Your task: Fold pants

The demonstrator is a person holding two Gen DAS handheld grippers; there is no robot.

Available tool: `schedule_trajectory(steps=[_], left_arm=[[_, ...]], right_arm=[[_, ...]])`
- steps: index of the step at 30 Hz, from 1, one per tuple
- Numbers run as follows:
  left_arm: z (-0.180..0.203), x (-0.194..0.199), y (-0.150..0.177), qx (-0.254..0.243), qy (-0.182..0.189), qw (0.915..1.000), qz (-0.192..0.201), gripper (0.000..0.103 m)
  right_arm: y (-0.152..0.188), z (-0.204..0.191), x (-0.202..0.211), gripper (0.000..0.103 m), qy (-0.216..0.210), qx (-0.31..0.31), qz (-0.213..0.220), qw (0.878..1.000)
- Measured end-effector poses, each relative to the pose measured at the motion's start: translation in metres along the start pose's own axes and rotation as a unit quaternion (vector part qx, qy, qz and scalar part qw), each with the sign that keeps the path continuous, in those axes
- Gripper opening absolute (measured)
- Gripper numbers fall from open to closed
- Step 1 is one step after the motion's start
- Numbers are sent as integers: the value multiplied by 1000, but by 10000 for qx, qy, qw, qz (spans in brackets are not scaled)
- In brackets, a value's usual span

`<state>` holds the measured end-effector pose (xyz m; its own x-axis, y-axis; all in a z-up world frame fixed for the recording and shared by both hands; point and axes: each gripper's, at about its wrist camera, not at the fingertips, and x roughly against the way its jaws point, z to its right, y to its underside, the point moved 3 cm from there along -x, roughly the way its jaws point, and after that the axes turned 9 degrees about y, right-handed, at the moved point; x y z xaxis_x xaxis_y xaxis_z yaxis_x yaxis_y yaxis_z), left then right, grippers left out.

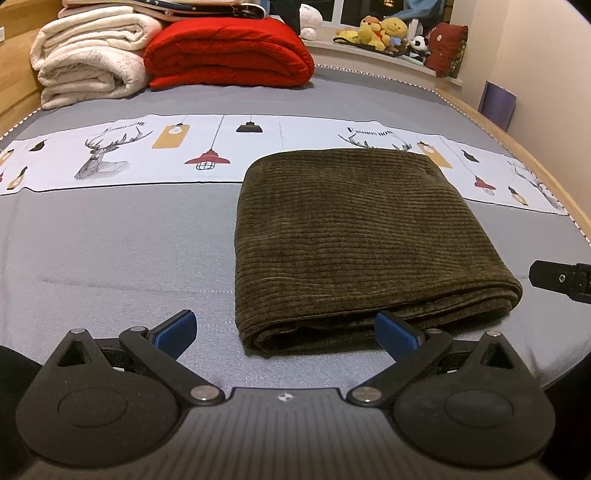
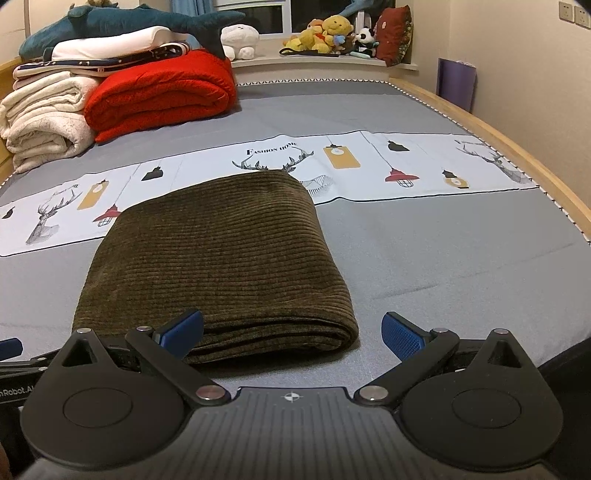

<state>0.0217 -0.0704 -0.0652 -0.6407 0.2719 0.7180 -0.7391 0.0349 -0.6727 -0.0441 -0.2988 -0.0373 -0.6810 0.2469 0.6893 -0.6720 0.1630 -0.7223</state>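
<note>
Olive-brown corduroy pants [image 1: 354,236] lie folded into a compact rectangle on the grey bed sheet [image 1: 110,251]; they also show in the right wrist view [image 2: 221,266]. My left gripper [image 1: 286,332] is open and empty, just in front of the fold's near left corner, with its right blue pad [image 1: 397,332] at the near edge. My right gripper [image 2: 291,334] is open and empty at the near right corner, its left blue pad [image 2: 183,332] in front of the cloth. Part of the right gripper shows at the left wrist view's right edge [image 1: 561,280].
A red folded blanket [image 1: 229,55] and cream folded blankets [image 1: 88,55] are stacked at the bed's far left. Plush toys [image 1: 384,33] sit on the window ledge. A white printed band [image 2: 369,162] crosses the sheet. The wooden bed rim [image 2: 517,147] runs along the right.
</note>
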Motion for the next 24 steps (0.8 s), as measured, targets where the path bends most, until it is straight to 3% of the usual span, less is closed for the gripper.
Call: schedule_trajectory(steps=[24], left_arm=[[3,-2,1,-88,37,10000,25,103]], right_arm=[[0,1,1,102,-23,30,19,10000]])
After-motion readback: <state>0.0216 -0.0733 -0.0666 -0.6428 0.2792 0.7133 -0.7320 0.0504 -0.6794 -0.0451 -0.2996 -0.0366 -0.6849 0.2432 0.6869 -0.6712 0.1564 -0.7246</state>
